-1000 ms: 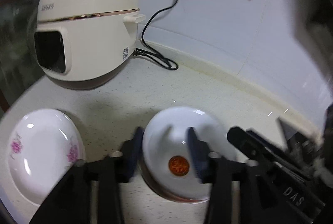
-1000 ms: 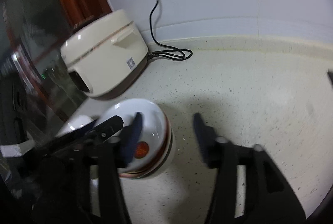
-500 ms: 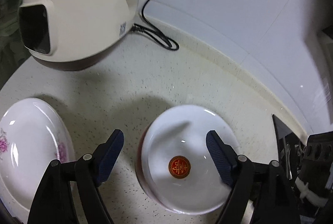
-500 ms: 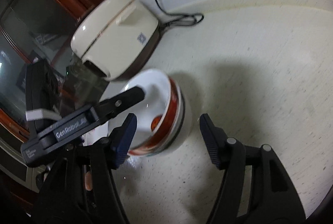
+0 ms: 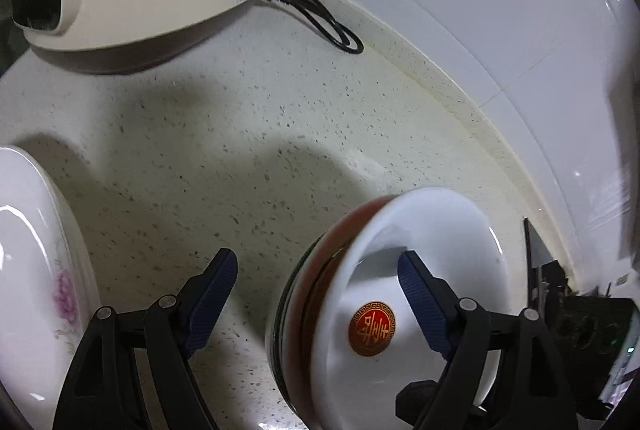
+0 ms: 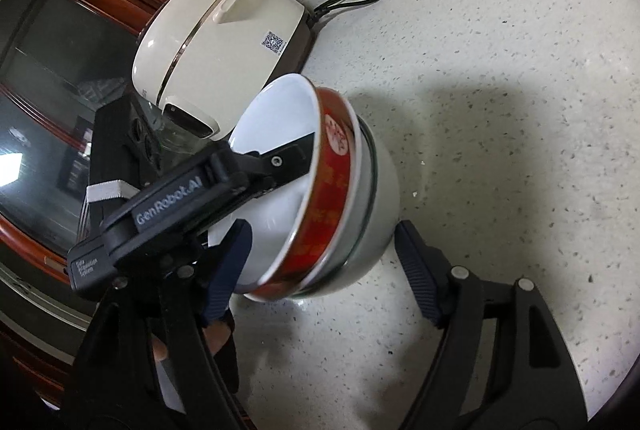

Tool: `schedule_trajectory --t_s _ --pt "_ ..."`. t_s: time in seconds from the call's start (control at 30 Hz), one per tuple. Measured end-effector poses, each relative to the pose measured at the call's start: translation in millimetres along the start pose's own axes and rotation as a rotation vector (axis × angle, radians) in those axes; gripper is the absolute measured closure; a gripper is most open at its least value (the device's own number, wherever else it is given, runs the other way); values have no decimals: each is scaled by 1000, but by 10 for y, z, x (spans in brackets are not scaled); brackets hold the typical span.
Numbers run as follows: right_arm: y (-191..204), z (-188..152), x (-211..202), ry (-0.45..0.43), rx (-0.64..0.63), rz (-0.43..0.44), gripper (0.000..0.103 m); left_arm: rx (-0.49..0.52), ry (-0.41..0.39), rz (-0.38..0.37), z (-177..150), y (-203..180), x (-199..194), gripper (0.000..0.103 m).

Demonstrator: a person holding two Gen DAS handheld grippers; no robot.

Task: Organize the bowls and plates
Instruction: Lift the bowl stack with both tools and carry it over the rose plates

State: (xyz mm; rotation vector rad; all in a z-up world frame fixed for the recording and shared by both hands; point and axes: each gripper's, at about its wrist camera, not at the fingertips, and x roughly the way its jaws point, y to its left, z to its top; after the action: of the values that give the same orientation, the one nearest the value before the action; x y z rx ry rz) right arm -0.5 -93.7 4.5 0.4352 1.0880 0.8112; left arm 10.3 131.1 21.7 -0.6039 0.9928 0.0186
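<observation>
Speckled counter (image 5: 248,134) carries my nested bowls (image 6: 320,190) mid-surface, left tongs (image 5: 320,294) wide astride the rim, right tongs (image 6: 320,262) opening around them untouched, while the floral plate (image 5: 36,290) at the edge awaits sorting.

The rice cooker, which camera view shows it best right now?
The right wrist view. There the whole cream rice cooker shows: lid, handle, code sticker and cord, behind the stacked bowls. The left wrist view shows only its lower side and dark front panel at the top edge, with its top cut off.
</observation>
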Motion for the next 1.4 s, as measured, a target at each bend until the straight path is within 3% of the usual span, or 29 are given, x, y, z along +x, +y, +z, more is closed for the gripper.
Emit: schedule_trajectory --t_s 0.17,0.2,0.3,0.37,0.53,0.73,0.87,1.2,1.4 --pt "-129 24 92 28 56 92 24 15 9 -31 -16 8 38 20" --pt "-119 26 93 15 44 84 24 30 -2 -34 -26 0 27 23" --pt "-73 3 107 -16 31 57 24 45 -17 -70 -55 -29 -44 49" --pt "-50 -16 122 -46 41 38 27 56 -36 -57 -75 -40 -90 51" --pt "-58 -106 88 -107 87 5 37 19 -45 -115 -137 83 -157 56" --pt "-86 -161 51 -144 136 -38 49 59 -63 -111 -243 44 -227 57" --pt "-19 -271 12 -146 139 -67 49 68 -60 -126 -323 51 -281 57" --pt "37 -540 -162 -157 171 -35 48 94 -79 -135 -522 -3 -367 53" --pt "277 -528 -256 -174 148 -15 48 120 -142 -129 -600 -31 -640 50"
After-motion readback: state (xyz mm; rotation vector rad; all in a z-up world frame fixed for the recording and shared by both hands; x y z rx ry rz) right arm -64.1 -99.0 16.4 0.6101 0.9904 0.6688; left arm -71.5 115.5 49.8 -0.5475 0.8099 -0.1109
